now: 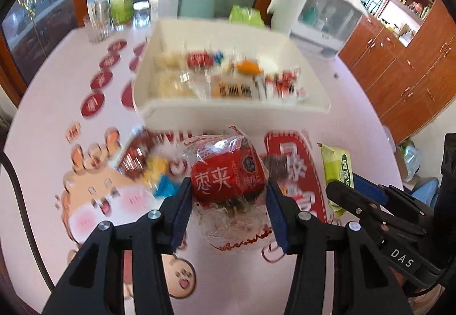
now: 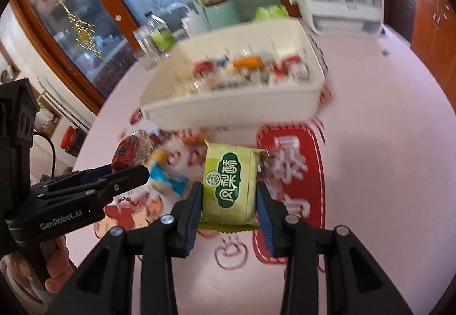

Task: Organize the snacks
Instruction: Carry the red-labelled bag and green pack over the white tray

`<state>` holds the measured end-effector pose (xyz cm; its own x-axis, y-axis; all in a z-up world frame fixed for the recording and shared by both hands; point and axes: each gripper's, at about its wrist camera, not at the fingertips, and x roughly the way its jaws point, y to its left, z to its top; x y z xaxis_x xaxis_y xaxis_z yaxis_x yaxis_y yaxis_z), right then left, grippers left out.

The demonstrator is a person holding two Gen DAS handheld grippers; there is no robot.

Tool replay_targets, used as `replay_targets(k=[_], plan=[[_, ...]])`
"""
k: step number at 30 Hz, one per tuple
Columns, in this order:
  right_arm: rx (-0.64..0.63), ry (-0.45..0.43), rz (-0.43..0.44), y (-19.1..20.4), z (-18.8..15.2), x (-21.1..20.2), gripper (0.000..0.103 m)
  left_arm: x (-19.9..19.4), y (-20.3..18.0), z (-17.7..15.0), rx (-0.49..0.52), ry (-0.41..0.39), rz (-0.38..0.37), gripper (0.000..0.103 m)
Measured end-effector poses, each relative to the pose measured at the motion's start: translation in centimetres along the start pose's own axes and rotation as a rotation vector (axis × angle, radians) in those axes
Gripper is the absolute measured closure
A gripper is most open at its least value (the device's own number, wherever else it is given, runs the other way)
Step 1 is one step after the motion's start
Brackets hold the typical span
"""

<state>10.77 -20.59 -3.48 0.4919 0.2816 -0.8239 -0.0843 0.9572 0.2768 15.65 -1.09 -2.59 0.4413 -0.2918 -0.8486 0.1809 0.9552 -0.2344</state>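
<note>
A: Left gripper (image 1: 228,195)?
B: Clamped on a red snack (image 1: 228,172) in clear wrap, held above the table (image 1: 356,92); pads press both its sides.
A: Right gripper (image 2: 228,201)?
B: Closed on a green pack (image 2: 229,186), upright between the pads; also off the table.
A: The bin (image 1: 228,110)?
B: White, mid-table beyond both grippers, holding blurred snacks; loose wrappers (image 1: 159,172) lie along its near wall.

Home dining room: wooden cabinets (image 1: 399,64), glass-door cupboard (image 2: 85,16), cartoon-print table (image 1: 57,115).
</note>
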Motion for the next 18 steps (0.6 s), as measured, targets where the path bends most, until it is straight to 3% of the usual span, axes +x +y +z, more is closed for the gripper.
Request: replay_targets(k=[12,18], plan=[[-0.082,-0.191,-0.017,2.9,10.0,-4.6,0.066,-5.4,0.2,10.4,0.104,-0.181,0.066,0.054],[-0.084,-0.242,-0.029,3.6,14.2,-5.1,0.066,-5.1,0.0,14.4,0.129,-0.203,0.082,0.054]])
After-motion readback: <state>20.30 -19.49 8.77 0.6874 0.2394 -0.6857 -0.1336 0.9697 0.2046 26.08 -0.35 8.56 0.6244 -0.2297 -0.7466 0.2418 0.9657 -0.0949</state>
